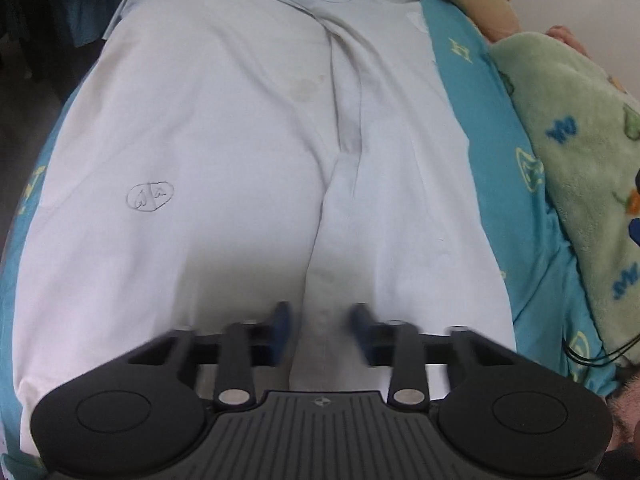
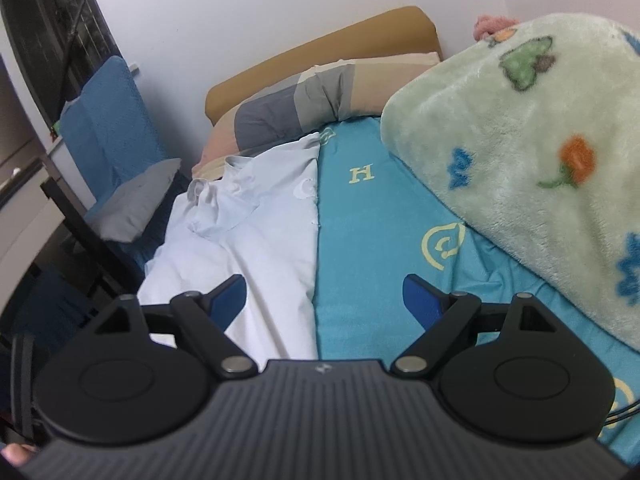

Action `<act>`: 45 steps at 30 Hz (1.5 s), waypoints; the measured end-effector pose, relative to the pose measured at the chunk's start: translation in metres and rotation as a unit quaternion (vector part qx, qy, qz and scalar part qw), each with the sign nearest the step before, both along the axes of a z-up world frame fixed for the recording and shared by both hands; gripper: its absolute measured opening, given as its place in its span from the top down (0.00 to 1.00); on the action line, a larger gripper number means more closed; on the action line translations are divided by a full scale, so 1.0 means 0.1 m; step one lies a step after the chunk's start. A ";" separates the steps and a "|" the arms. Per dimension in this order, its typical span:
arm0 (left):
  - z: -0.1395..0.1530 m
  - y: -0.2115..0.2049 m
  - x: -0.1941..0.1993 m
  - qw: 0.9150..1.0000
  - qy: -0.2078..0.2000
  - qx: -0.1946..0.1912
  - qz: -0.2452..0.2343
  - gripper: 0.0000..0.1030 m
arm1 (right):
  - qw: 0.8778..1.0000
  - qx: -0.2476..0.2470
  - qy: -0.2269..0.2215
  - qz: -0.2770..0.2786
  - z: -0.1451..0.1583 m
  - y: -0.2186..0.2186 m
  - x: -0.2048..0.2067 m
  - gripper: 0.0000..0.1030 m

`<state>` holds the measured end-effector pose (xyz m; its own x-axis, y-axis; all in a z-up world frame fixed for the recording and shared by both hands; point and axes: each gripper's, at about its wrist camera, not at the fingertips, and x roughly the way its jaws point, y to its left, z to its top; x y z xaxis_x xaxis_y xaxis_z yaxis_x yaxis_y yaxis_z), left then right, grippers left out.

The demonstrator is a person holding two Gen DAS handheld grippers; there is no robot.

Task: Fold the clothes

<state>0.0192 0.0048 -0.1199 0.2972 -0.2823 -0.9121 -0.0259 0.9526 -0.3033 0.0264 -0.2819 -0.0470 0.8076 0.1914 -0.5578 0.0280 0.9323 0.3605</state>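
Left claw [image 1: 320,330] parted over white shirt [image 1: 224,152], right claw [image 2: 324,300] spread wide at its edge

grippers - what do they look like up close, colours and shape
Both match: the left gripper and right gripper have a black ribbed body with a small emblem, two round black side discs, black linkage arms on silver pivots, and blue fingertip pads.

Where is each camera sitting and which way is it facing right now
Left wrist: on the left gripper, looking down along its open fingers at the white shirt.
Right wrist: on the right gripper, low over the teal sheet, facing the pillow; fingers wide open.
Shared: shirt, sheet, green blanket.
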 end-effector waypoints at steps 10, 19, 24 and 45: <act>0.30 0.02 -0.24 0.993 -0.049 0.109 0.016 0.97 | 1.000 -0.018 -0.007 0.000 0.01 0.03 0.00 0.16; 0.55 -0.22 -0.27 0.980 -0.142 0.138 -0.018 0.37 | 0.999 -0.017 -0.031 0.021 0.10 0.12 -0.07 0.16; 0.93 -0.29 -0.20 0.965 -0.220 0.142 -0.010 0.18 | 0.998 -0.010 -0.061 0.022 0.22 0.13 -0.16 0.16; 1.12 -0.30 -0.28 0.934 -0.338 0.109 -0.036 0.00 | 0.992 -0.044 -0.120 0.024 0.39 0.27 -0.33 0.16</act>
<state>-0.0084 -0.0252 -0.0082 0.8129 -0.1528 -0.5620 0.1677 0.9855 -0.0254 -0.0061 -0.2551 -0.0081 0.9103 0.1921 -0.3667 -0.0937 0.9585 0.2694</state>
